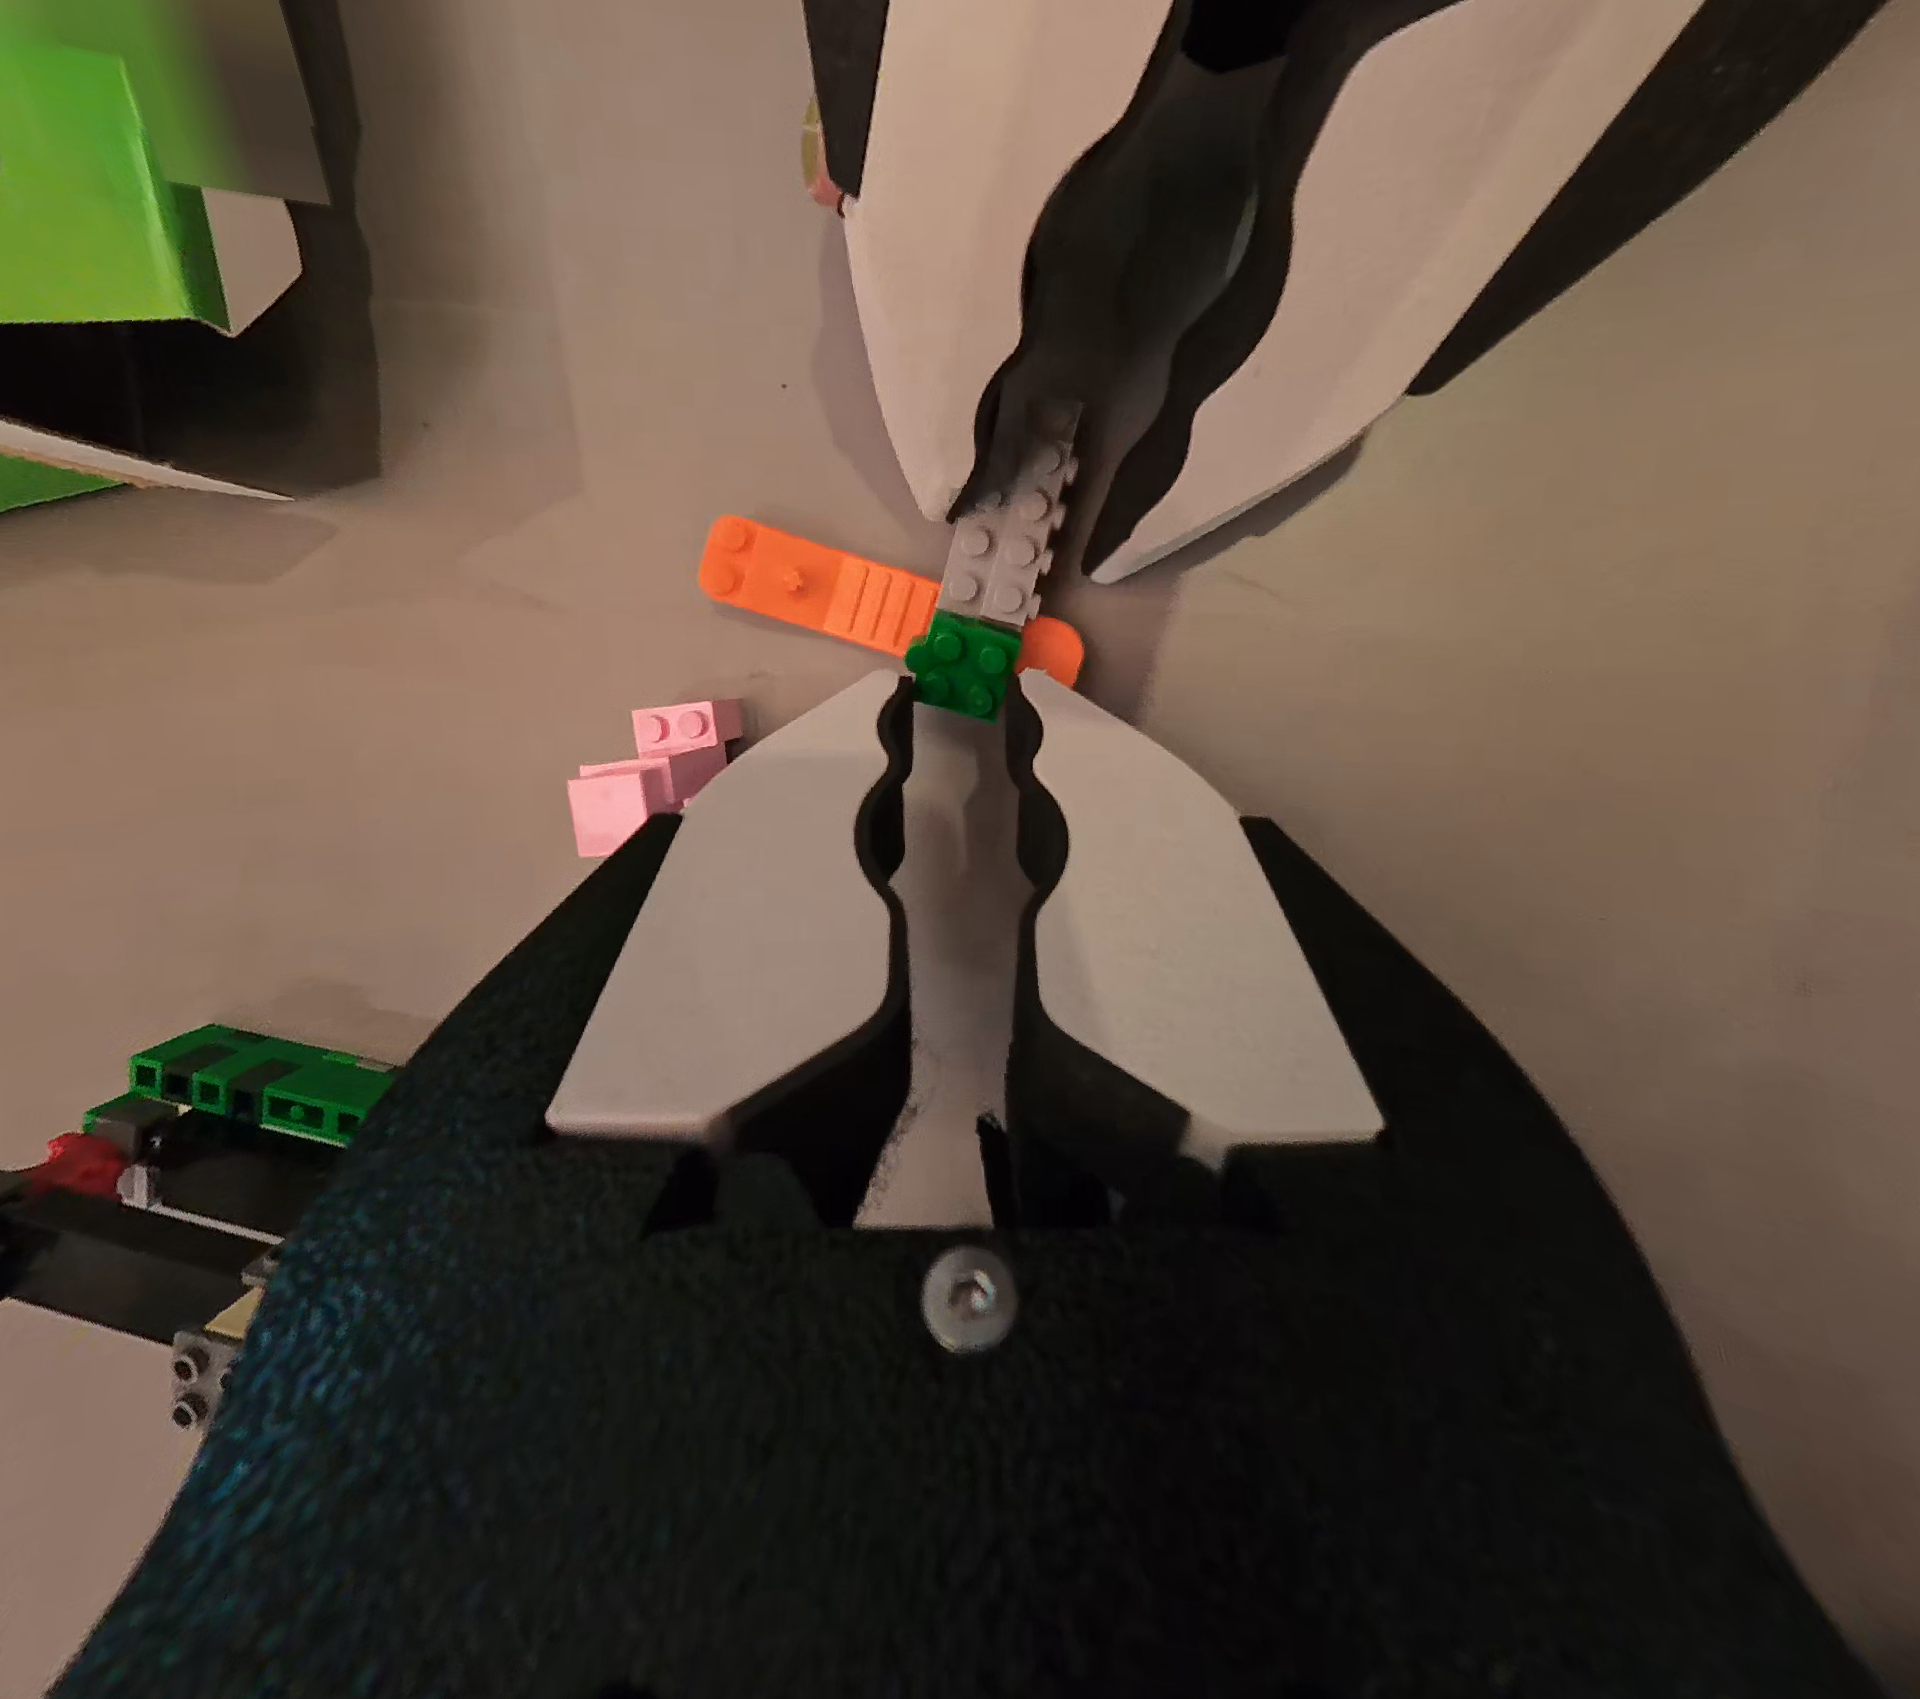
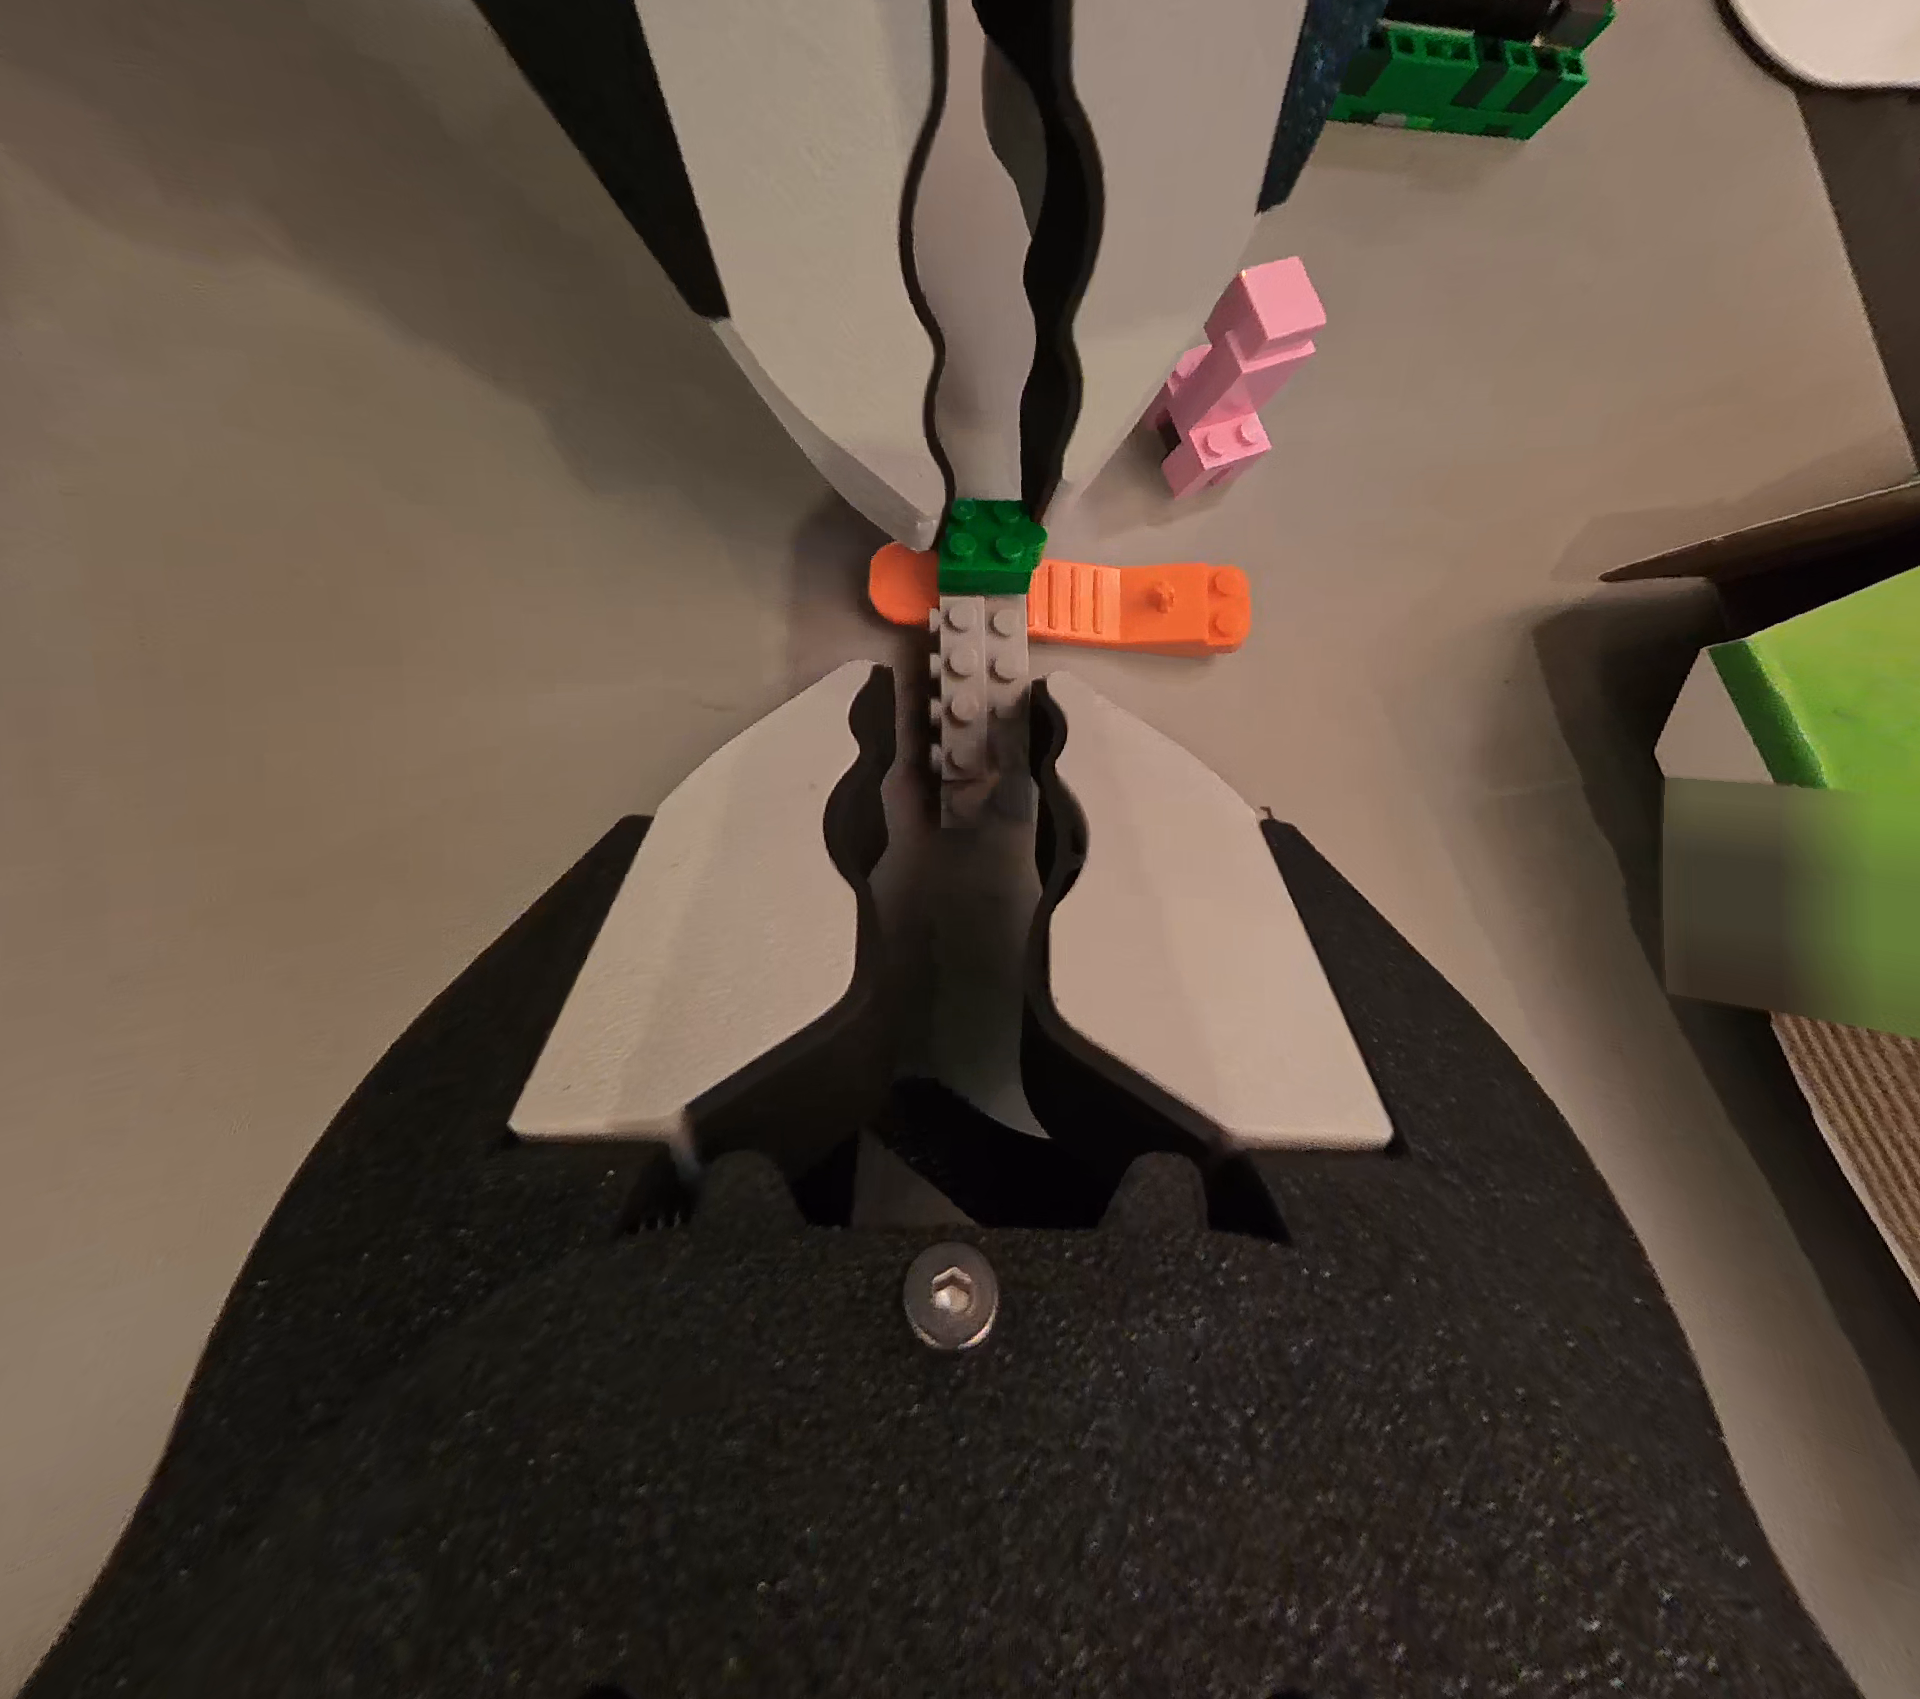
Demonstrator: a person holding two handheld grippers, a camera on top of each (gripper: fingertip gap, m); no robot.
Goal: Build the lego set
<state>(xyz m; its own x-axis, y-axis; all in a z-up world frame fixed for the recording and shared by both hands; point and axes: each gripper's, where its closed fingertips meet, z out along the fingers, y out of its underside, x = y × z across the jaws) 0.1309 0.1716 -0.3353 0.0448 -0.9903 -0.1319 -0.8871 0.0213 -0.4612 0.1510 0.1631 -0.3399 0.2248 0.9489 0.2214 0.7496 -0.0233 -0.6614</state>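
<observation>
1. Left wrist view: the left gripper [image 1: 961,693] pinches the green brick [image 1: 961,662] at its tips.
2. The right gripper [image 2: 961,714] clamps the grey plate [image 2: 977,693], which meets the brick just ahead.
3. This looks like the joining step; next, press both firmly together.

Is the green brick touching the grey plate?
Touching. In the right wrist view the green brick sits directly on the end of the grey plate, with no gap; the left wrist view agrees.
</observation>
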